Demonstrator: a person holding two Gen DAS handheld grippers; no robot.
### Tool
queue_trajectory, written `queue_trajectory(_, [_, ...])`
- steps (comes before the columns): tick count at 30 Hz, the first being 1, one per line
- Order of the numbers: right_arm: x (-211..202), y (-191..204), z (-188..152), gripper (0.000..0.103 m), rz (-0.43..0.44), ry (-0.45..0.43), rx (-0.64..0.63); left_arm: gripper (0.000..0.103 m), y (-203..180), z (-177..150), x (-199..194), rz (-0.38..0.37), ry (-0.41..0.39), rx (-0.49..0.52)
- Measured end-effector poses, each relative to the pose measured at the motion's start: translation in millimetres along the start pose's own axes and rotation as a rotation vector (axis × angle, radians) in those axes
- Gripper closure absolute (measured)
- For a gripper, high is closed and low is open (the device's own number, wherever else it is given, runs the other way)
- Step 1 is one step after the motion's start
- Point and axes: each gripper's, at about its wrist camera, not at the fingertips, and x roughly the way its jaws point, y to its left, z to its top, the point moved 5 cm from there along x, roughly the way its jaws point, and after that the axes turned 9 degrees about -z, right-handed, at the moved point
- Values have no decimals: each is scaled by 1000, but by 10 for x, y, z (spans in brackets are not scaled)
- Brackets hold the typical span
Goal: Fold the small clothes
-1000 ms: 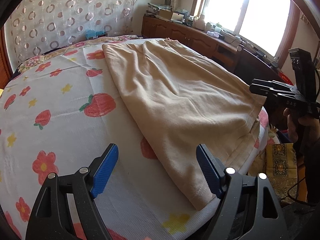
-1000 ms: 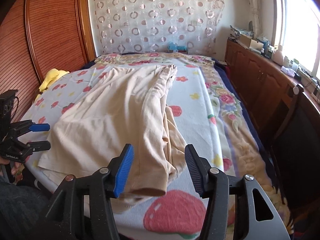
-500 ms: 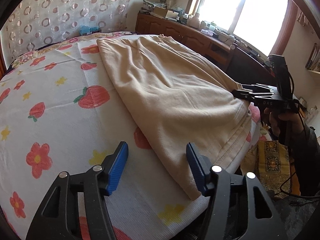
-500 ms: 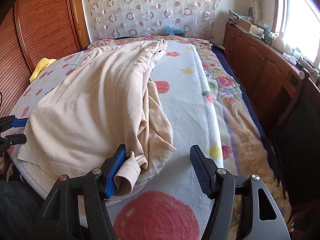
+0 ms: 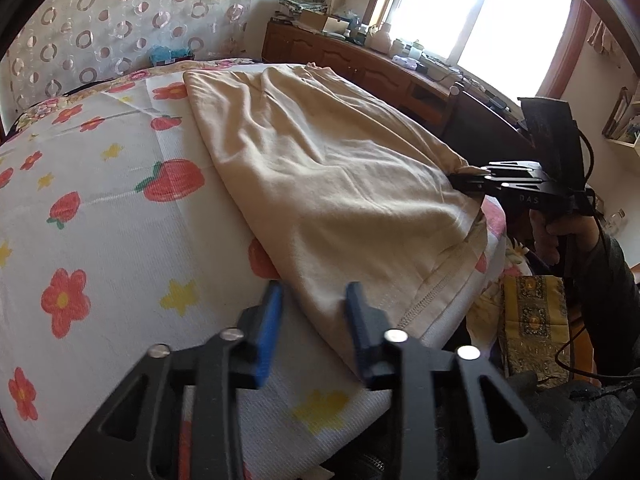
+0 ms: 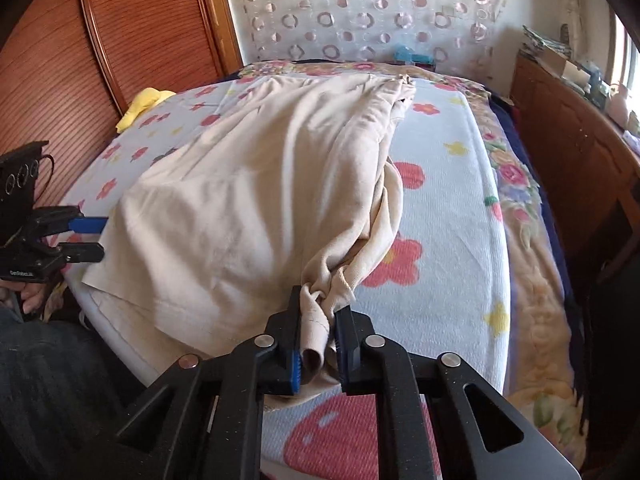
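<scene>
A beige garment [image 5: 320, 168] lies lengthwise on the flower-print bed cover [image 5: 100, 208]. My left gripper [image 5: 314, 316] straddles the garment's near hem corner with a gap still between its blue pads; it also shows in the right wrist view [image 6: 90, 236], at the garment's left edge. My right gripper [image 6: 316, 344] is shut on a bunched corner of the garment [image 6: 256, 192]. In the left wrist view the right gripper [image 5: 460, 180] pinches the cloth at the bed's right edge.
A wooden sideboard [image 5: 360, 60] with clutter runs along the window wall. A wooden wardrobe [image 6: 120, 40] stands left of the bed. A yellow cloth [image 6: 144, 104] lies by it. A patterned curtain [image 6: 360, 8] hangs behind the bed.
My right gripper closed on the garment's bunched corner. My left gripper moved in over the near hem corner and narrowed its jaws around it.
</scene>
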Motion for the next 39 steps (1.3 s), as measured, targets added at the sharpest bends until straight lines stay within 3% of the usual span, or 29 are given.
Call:
queue_trajectory(3, [-81, -36, 34, 93, 52, -57, 61, 99, -13, 33, -7, -30, -1, -6])
queue_trajectory(7, [-207, -107, 273, 94, 77, -162, 115, 100, 27, 308, -206, 7, -90, 18])
queue_trajectory(13, [-135, -226, 1052, 94, 79, -282, 133, 100, 418, 1131, -433, 81, -220, 13])
queue_trajectory(18, [214, -403, 1484, 94, 33, -277, 176, 100, 918, 1745, -290, 141, -243, -22])
queue_trajectory(29, [671, -473, 1931, 93, -5, -214, 235, 100, 1466, 2416, 191, 169, -203, -45])
queue_trajectory(32, [605, -501, 1971, 83, -20, -206, 244, 100, 1561, 2494, 329, 182, -177, -42])
queue_trajectory(36, [495, -517, 2007, 62, -64, -219, 224, 100, 1753, 2505, 516, 193, -128, -73])
queue_trajectory(39, [414, -510, 1958, 59, -112, -229, 184, 97, 1838, 2479, 511, 185, -119, -82])
